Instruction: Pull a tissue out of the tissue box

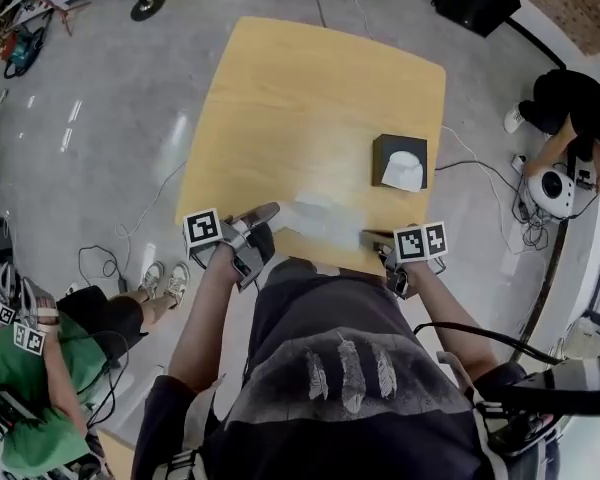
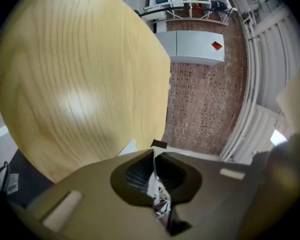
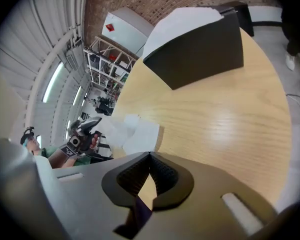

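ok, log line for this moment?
left gripper jaws shut on tissue; right gripper jaws shut, empty; tissue box on table

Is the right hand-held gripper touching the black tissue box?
Apart. The head view shows bare table between the right hand-held gripper and the tissue box; the right gripper view shows its shut jaws empty, the box farther off.

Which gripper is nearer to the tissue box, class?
Right. The right gripper sits just short of the tissue box on the person's side; the left gripper is farther off, past the loose tissue.
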`<state>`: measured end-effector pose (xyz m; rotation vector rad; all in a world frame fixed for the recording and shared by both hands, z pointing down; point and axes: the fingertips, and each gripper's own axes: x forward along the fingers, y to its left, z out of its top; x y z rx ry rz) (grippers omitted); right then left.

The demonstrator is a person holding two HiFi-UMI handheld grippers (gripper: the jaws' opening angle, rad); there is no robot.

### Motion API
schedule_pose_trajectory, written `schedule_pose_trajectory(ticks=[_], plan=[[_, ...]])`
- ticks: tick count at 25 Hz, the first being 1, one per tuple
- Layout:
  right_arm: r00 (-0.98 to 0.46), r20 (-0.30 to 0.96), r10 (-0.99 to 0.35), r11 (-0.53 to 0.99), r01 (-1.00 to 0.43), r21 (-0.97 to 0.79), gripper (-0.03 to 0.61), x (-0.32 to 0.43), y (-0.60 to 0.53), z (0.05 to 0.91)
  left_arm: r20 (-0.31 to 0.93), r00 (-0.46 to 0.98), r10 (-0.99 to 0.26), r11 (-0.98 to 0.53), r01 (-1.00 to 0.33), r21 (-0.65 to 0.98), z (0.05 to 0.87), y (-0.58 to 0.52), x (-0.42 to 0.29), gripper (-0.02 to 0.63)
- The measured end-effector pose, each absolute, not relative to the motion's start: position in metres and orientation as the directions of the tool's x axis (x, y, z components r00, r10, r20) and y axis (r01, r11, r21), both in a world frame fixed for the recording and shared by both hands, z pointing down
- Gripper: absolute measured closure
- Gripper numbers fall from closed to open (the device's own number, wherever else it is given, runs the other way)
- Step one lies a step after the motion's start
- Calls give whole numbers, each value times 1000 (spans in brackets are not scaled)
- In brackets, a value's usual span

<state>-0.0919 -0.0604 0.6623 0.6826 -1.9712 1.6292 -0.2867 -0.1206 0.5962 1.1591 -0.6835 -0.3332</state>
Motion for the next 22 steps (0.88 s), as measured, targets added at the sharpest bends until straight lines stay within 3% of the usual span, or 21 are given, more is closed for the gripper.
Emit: schedule_pose_trajectory(ticks=[16,22], plan=[[-867,442,-230,133,-478,-868,579,-116,-70,588,414,783,-463,479,-172,861,644,-113,-296,611],[-904,343,-255,119,-381,-917,579,-131,-82,563,400,783,-476,503,-130,854,643,-111,-294,611]])
